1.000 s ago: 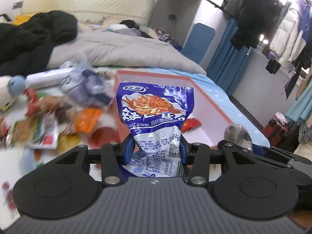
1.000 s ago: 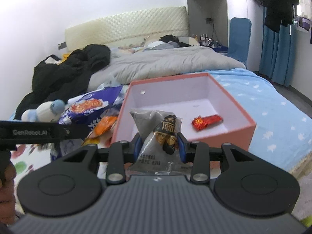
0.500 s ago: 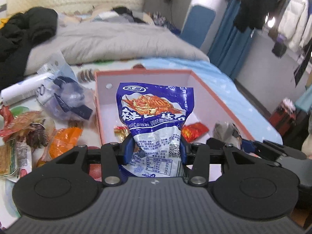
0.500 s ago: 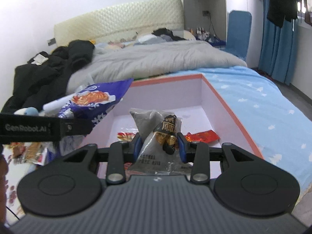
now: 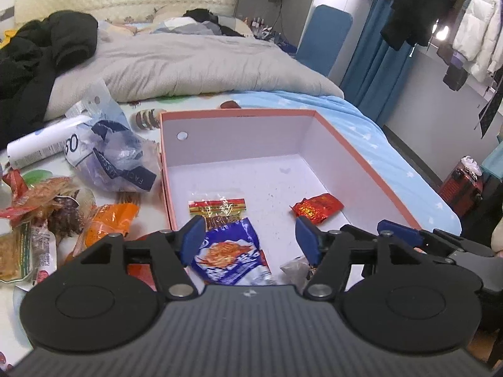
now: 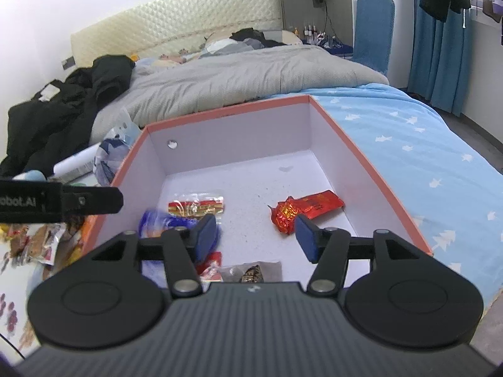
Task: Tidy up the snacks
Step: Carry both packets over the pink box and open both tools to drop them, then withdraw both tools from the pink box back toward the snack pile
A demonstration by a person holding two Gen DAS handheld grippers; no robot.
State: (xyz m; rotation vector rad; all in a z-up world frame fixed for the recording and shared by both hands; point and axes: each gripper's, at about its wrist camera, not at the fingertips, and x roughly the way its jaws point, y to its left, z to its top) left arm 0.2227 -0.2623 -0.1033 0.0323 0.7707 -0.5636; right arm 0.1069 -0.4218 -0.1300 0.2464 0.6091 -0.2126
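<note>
While both grippers hang over the near edge of the box (image 5: 361, 154), the whole thing sits on a bed (image 6: 424, 144) with a light blue sheet dotted with white stars. Grey duvet (image 5: 195, 59) bunched further up, black jacket (image 5: 37, 53) piled toward the left edge, cream quilted headboard (image 6: 176, 28) against the wall, blue curtains (image 6: 440, 31) and hanging clothes off to the right.

Left gripper (image 5: 248, 240): jaws are opening, nothing pinched, and the blue snack bag (image 5: 226, 257) lies on the box floor right under them. Right gripper (image 6: 256, 237): also opening, pads clear of everything, with the grey packet (image 6: 251, 271) lying below at the box's near edge. A red wrapper (image 6: 305, 209) is by the right wall and a red-and-yellow packet (image 5: 217, 207) near the left wall.

More snacks (image 5: 47, 213) are scattered on the sheet left of the box, next to a white tube (image 5: 41, 146). Readable writing: "obot.AI" on the left gripper's side in the right view, and "FACI…" on a crumpled plastic bag (image 5: 119, 160). Bag print is too blurry.
</note>
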